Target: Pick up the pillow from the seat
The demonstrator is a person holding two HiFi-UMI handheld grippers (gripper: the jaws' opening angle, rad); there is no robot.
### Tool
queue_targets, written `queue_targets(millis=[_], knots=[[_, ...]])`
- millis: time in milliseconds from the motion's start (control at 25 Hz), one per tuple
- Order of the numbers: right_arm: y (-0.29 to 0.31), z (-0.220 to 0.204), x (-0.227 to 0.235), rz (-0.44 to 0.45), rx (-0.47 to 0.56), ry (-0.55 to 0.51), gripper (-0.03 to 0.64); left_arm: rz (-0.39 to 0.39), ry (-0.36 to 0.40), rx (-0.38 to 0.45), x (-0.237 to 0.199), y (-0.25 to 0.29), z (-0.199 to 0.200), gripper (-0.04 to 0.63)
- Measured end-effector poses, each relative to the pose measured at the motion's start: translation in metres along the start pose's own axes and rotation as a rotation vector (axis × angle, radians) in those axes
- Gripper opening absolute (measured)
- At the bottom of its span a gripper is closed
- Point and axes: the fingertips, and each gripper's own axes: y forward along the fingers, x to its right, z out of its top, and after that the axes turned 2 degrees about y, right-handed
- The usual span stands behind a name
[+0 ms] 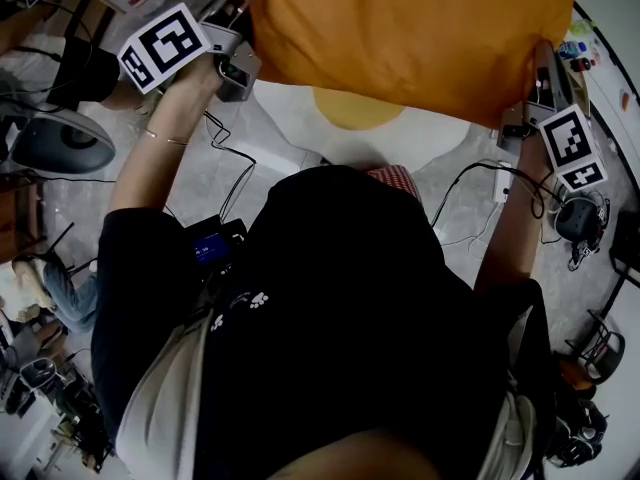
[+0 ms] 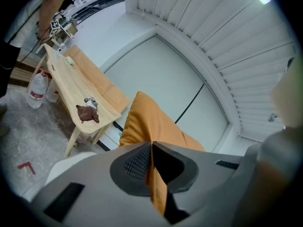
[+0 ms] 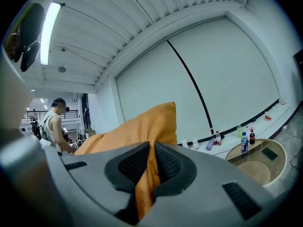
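An orange pillow (image 1: 420, 28) hangs in the air in front of me, held up by both grippers. My left gripper (image 1: 238, 68) is shut on the pillow's left edge; in the left gripper view the orange fabric (image 2: 151, 122) is pinched between the two dark pads. My right gripper (image 1: 525, 103) is shut on the pillow's right edge, and in the right gripper view the cloth (image 3: 142, 126) runs down between its pads. Below the pillow sits a white round seat (image 1: 400, 143) with a yellow cushion (image 1: 355, 108) on it.
A wooden bench (image 2: 80, 93) with small items and a water jug (image 2: 37, 90) beside it stands to the left. A round wooden table (image 3: 258, 160) with bottles (image 3: 244, 142) is at the right. Cables (image 1: 500, 183) trail on the floor. A person (image 3: 53, 122) stands in the background.
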Motion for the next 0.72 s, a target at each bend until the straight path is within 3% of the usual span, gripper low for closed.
queue_targets(millis=[720], knots=[[-0.0017, 0.001, 0.0015, 0.002, 0.0, 0.01, 0.049, -0.002, -0.008, -0.003, 0.004, -0.0014, 0.0006, 0.015]])
